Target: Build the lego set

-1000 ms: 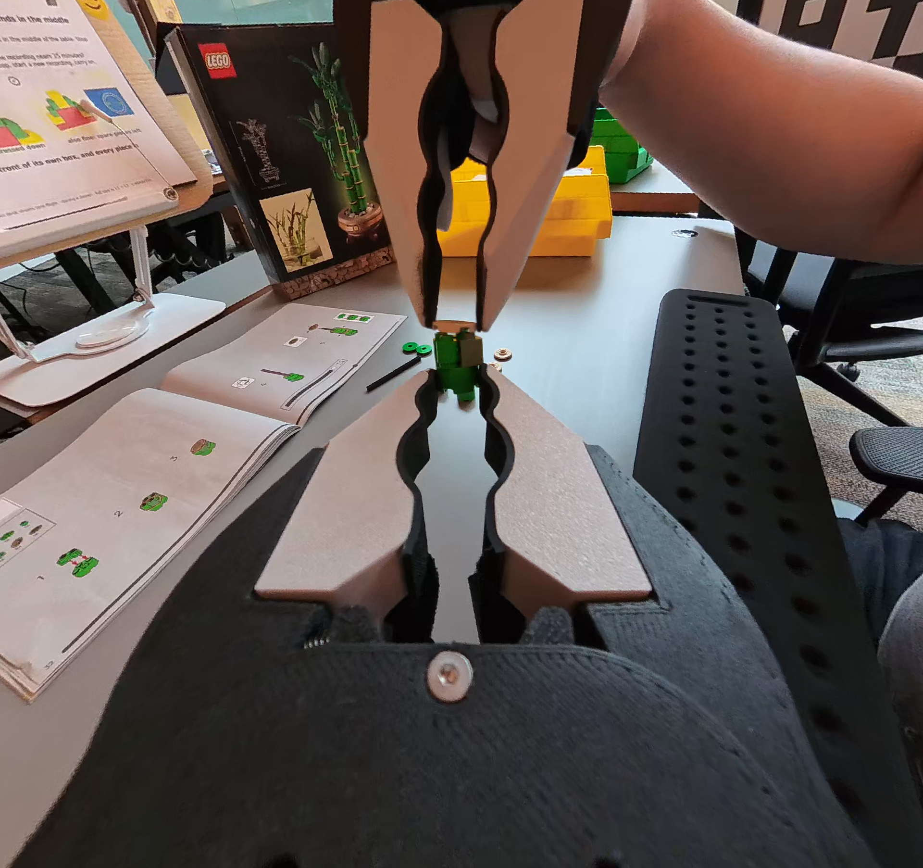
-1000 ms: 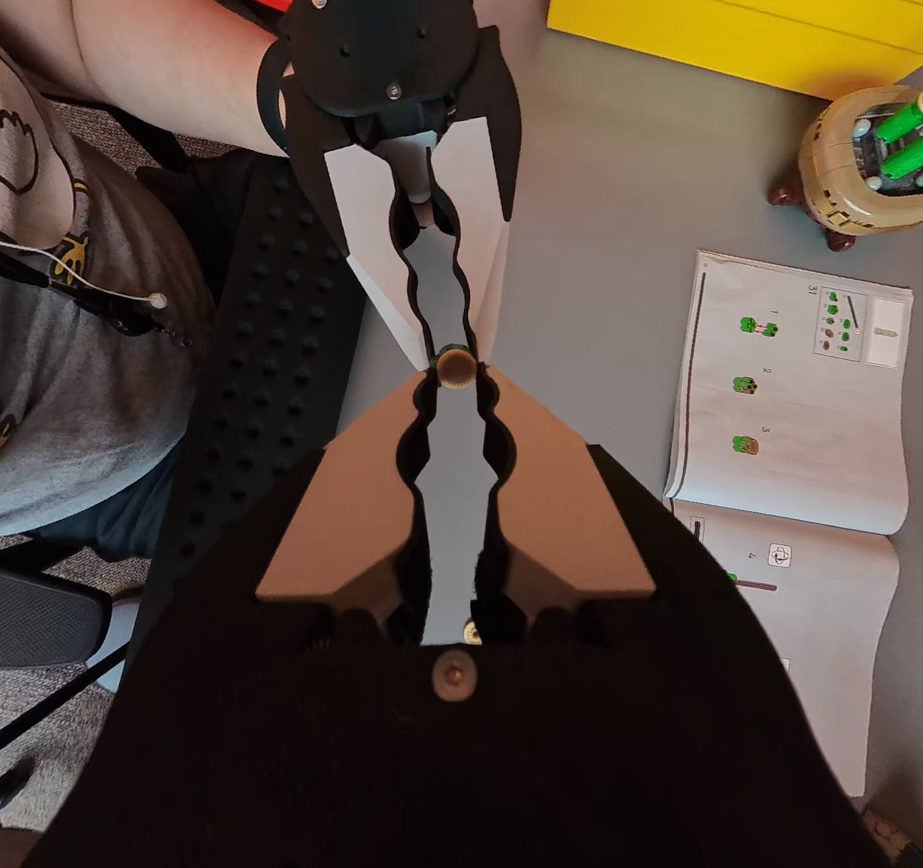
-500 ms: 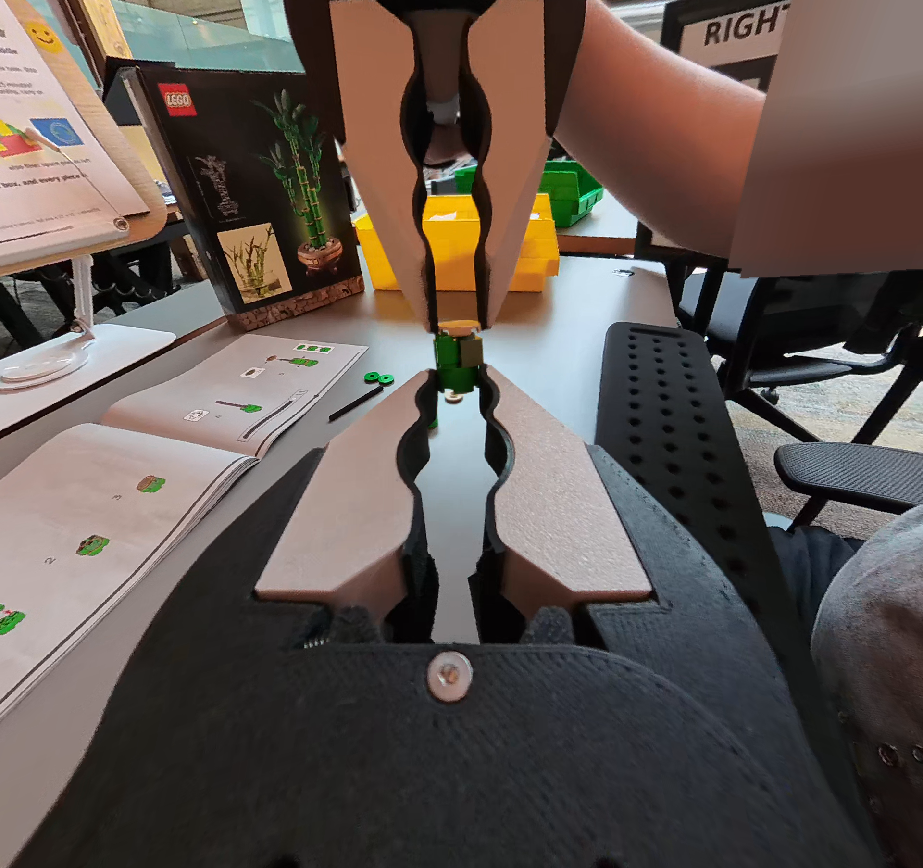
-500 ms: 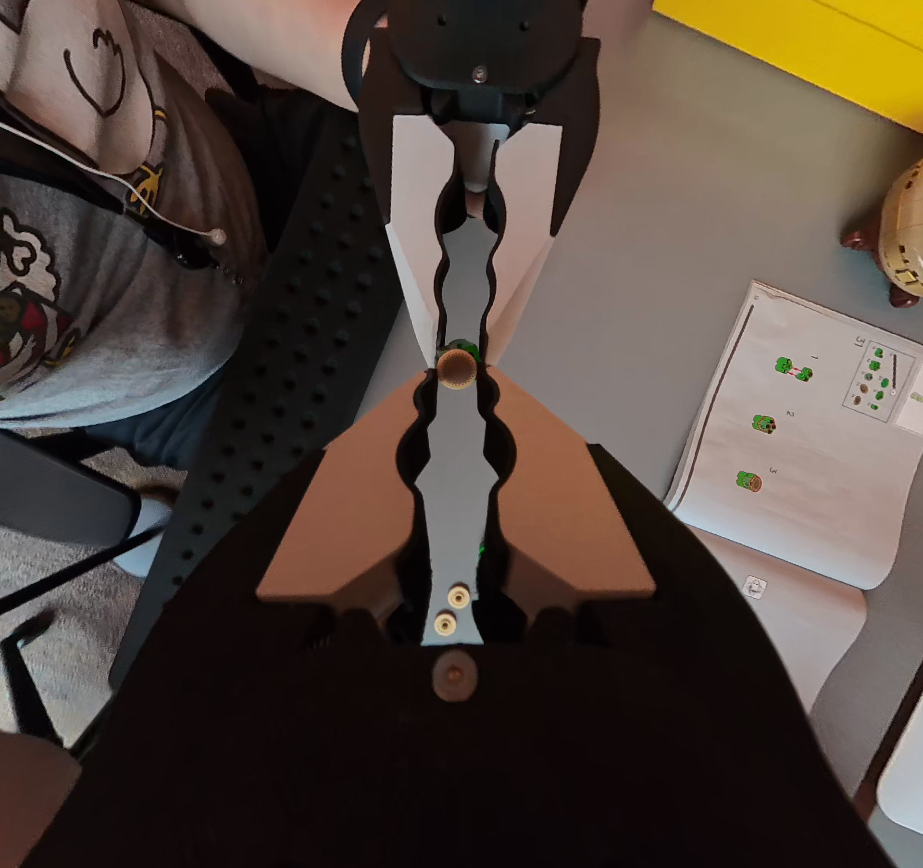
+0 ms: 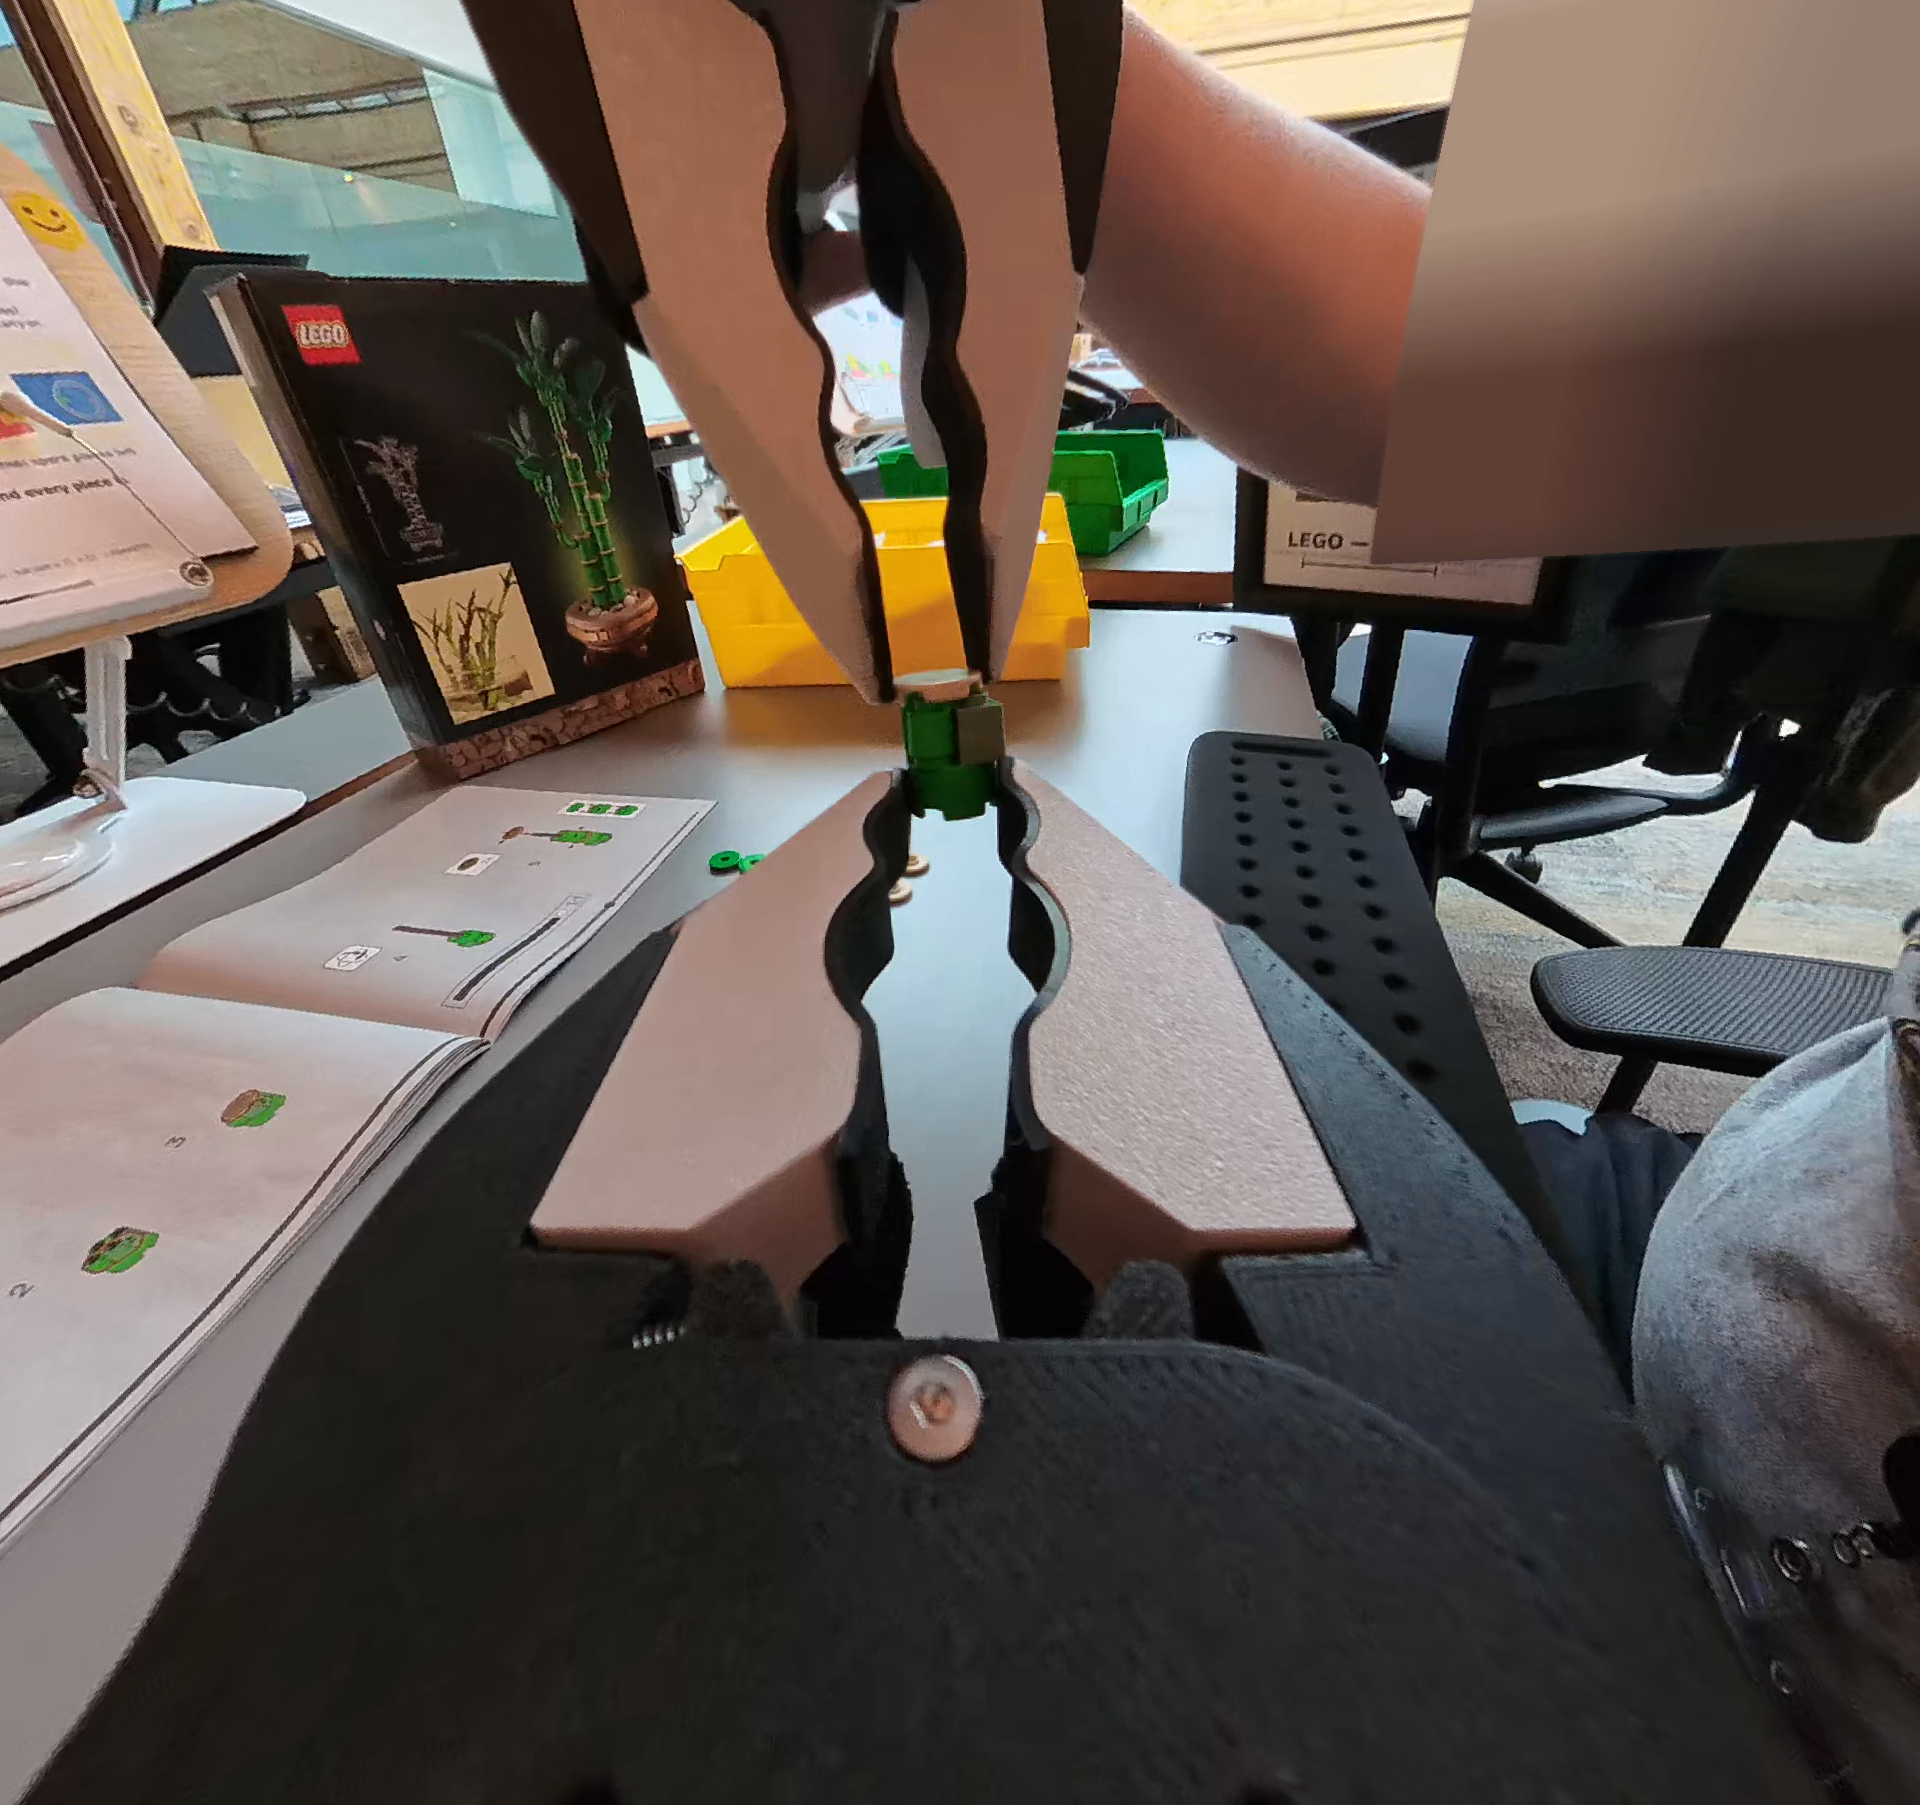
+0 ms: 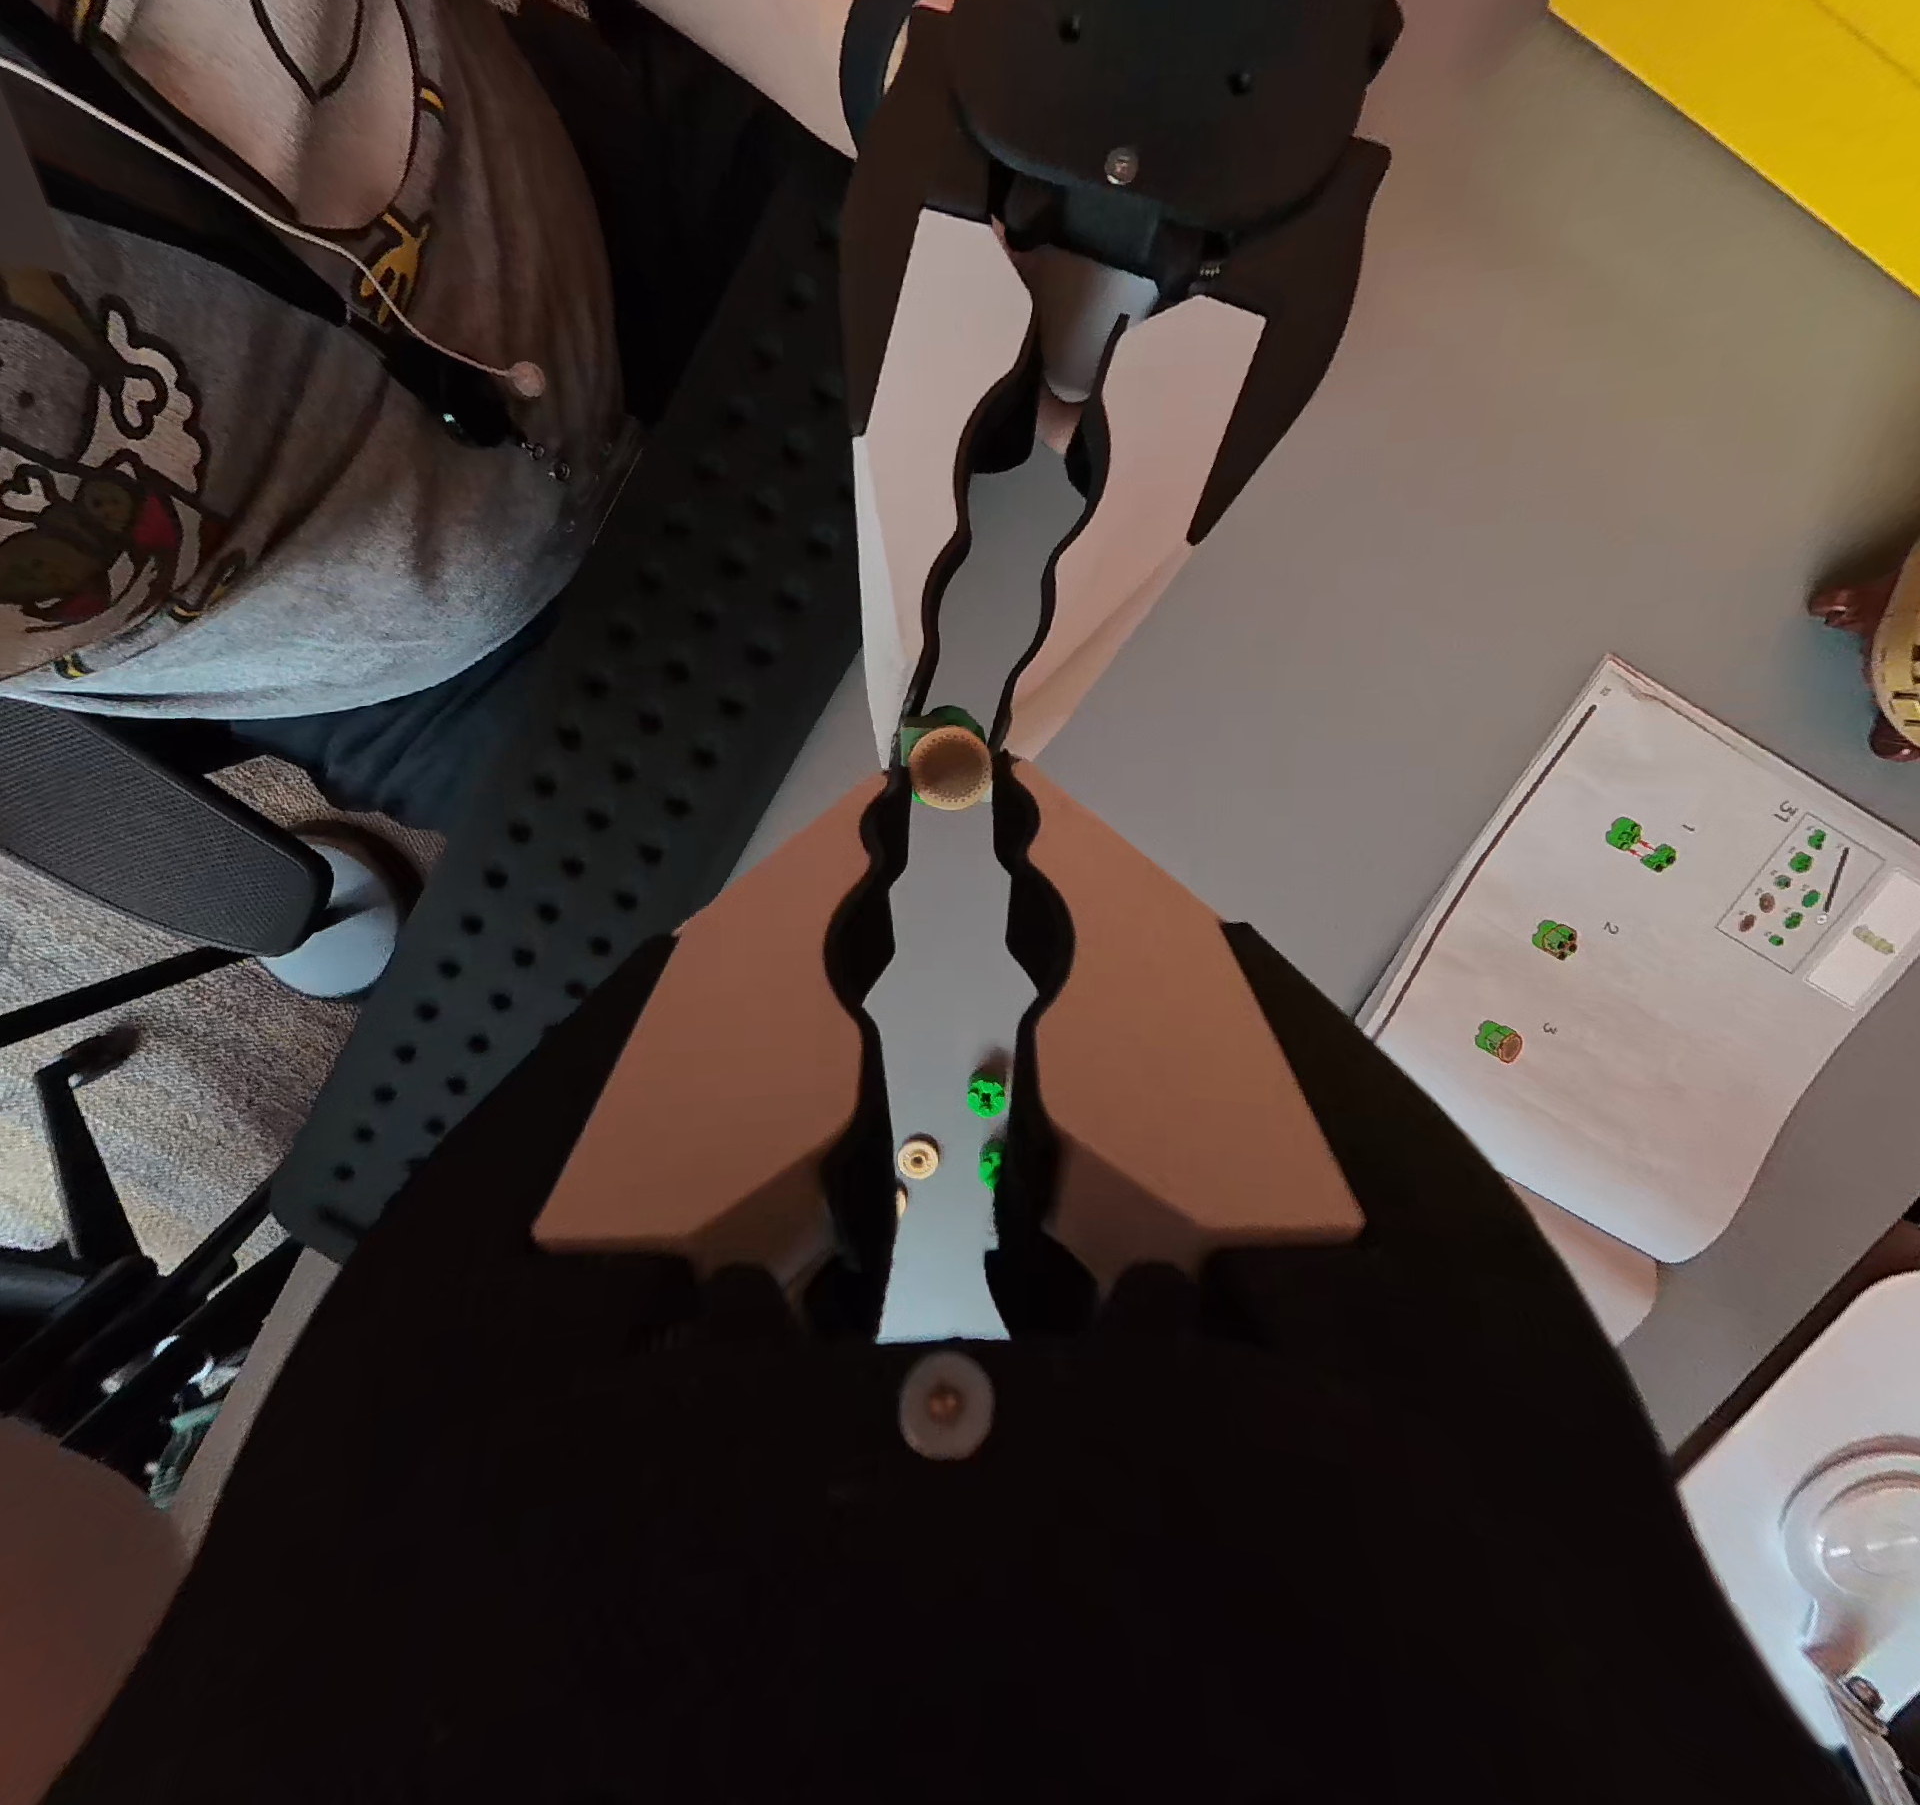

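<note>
My left gripper (image 5: 951,787) is shut on a small green Lego assembly (image 5: 948,753) with an olive block on its side, held above the grey table (image 5: 1122,675). My right gripper (image 5: 930,683) comes down from above, shut on a tan round piece (image 5: 940,685) that sits on top of the green assembly. In the right wrist view my right gripper (image 6: 948,776) holds the tan round piece (image 6: 948,766) face-on. The green assembly (image 6: 951,721) shows just behind it, between the tips of the left gripper (image 6: 951,732).
An open instruction booklet (image 5: 416,924) lies to the left, with the Lego box (image 5: 468,508) and a yellow bin (image 5: 790,612) behind. A black perforated pad (image 5: 1320,903) is to the right. Loose green pieces (image 6: 985,1095) and a tan stud (image 6: 917,1158) lie on the table. A tan pot model (image 6: 1896,654) stands far right. The tips of both grippers are at nearly the same place. The tan stud (image 6: 917,1158) is about 25 cm from both grippers' fingertips.
Both grippers stayed joined at the tan piece and green assembly while tilting and shifting together. The loose green and tan pieces came into view under my right gripper.
</note>
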Motion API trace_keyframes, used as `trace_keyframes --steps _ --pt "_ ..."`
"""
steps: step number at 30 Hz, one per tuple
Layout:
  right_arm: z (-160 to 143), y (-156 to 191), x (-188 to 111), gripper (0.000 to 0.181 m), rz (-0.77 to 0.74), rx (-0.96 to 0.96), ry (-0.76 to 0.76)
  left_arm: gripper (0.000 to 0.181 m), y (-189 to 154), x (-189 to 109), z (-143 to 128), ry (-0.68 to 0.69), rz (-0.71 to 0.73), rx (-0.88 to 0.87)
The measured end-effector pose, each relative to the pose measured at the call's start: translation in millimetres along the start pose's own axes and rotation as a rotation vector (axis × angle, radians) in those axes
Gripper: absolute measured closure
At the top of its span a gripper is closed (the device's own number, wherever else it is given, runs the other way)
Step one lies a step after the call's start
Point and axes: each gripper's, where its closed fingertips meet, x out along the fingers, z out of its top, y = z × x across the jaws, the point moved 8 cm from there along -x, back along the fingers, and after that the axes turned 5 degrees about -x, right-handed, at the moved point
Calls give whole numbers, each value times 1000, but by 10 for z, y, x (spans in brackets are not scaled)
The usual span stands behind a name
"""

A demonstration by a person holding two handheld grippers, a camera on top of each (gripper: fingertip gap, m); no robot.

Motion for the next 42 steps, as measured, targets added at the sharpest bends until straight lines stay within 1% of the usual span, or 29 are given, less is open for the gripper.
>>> trace_keyframes --steps 6,17,23,42 --pt "104 -32 -42 165 18 -11 41 167 8 -55 54 -58 -7 -20" --pt "209 -42 -59 165 55 -25 89 167 -17 -94 97 -91 -11 5" --pt "230 -51 -60 164 53 -21 116 167 -10 -101 100 -93 -5 2" --pt "232 -27 -87 165 23 -37 114 167 -20 -92 96 -92 -8 11"
